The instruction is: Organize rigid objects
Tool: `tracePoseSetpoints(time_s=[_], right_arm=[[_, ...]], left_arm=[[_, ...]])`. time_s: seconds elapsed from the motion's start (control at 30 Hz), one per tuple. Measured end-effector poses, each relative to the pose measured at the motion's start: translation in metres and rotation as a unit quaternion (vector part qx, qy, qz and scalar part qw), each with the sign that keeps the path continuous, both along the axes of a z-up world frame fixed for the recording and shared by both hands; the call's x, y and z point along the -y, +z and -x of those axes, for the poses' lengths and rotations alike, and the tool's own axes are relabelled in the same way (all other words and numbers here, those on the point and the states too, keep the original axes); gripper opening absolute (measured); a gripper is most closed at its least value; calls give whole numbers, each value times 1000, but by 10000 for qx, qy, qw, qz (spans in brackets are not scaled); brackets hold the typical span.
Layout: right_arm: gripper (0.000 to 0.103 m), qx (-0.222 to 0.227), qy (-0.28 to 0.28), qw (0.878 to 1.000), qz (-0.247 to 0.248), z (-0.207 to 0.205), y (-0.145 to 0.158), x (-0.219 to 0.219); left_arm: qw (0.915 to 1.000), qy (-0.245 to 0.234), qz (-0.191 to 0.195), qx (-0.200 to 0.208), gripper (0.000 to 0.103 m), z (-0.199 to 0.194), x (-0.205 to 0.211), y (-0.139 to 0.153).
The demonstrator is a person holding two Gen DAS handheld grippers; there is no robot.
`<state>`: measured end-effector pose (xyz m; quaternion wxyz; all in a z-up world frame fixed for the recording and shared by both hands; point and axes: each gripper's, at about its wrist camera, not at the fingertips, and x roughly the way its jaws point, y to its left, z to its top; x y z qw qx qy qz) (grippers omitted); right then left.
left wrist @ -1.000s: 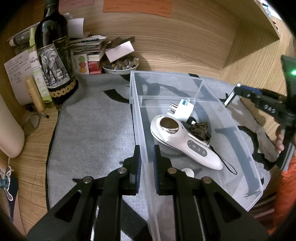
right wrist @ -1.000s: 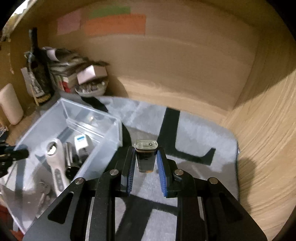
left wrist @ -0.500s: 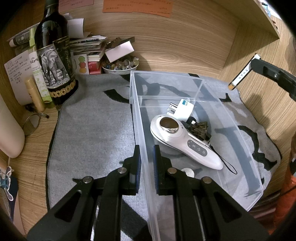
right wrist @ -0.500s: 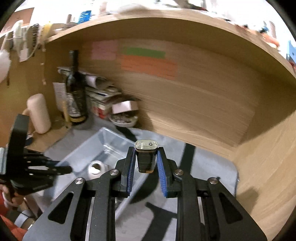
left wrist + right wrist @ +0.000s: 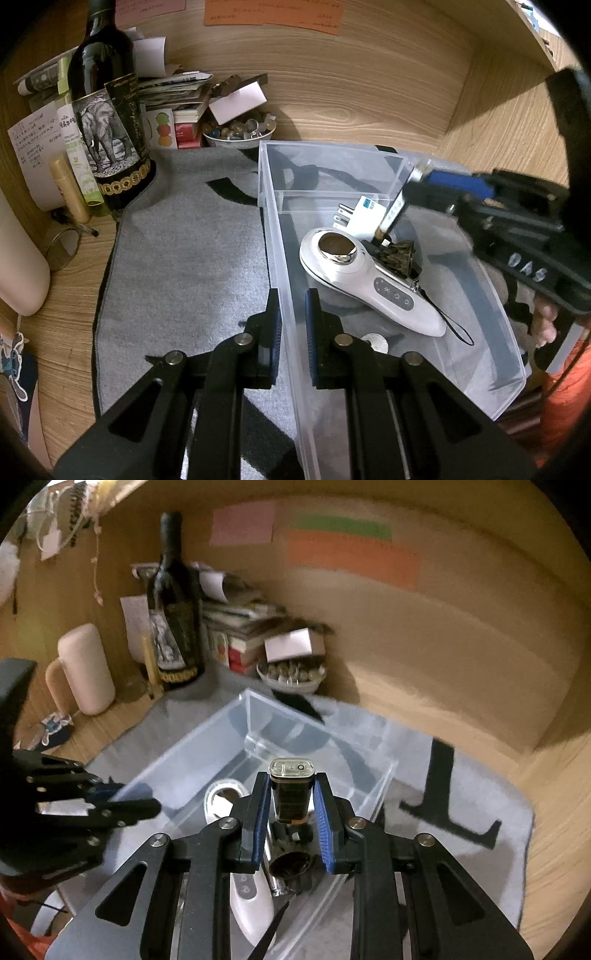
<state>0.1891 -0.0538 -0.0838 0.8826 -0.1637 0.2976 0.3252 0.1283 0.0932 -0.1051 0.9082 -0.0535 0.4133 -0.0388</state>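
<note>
A clear plastic bin (image 5: pixel 332 146) stands on the grey mat (image 5: pixel 184 258). My left gripper (image 5: pixel 291 295) is shut on the bin's left wall near the front. Inside lie a white handheld device (image 5: pixel 369 280), a white plug adapter (image 5: pixel 364 218), a dark camouflage item (image 5: pixel 400 254) and a coin (image 5: pixel 375 341). My right gripper (image 5: pixel 291 777) is shut on a small dark lighter (image 5: pixel 291 794) with a clear top. It hangs over the bin (image 5: pixel 184 753), above the white device (image 5: pixel 251 893). In the left wrist view the lighter (image 5: pixel 393 210) hangs from the right gripper (image 5: pixel 417 177), just above the adapter.
A wine bottle (image 5: pixel 107 110), stacked books and a bowl of beads (image 5: pixel 240 131) crowd the back left corner. A pale pink cylinder (image 5: pixel 18 266) stands at the left edge. Wooden walls close in behind and on the right. A person's hand (image 5: pixel 545 321) shows at the right.
My right gripper has swung from over the mat on the right to above the bin, still carrying the lighter. The left gripper has kept its hold on the bin wall.
</note>
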Motion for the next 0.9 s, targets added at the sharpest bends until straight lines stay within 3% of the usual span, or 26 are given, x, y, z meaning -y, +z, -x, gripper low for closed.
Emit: tracePoseSetpoints(time_s=[0.3, 0.33, 0.4, 0.73, 0.9], right_arm=[[23, -230, 58, 9992, 327, 11, -15, 10], [24, -267, 68, 9989, 368, 12, -16, 10], [40, -382, 75, 9983, 445, 13, -19, 10], [57, -107, 53, 9997, 196, 35, -2, 23], [61, 87, -77, 9999, -73, 47, 14, 39]], left_arm=[[10000, -2, 9, 3, 11, 0, 1, 0], [10000, 1, 12, 2, 11, 0, 1, 0], [10000, 6, 23, 0, 11, 0, 2, 0], [10000, 72, -51, -6, 11, 2, 2, 4], [9996, 160, -134, 193, 11, 11, 2, 20]])
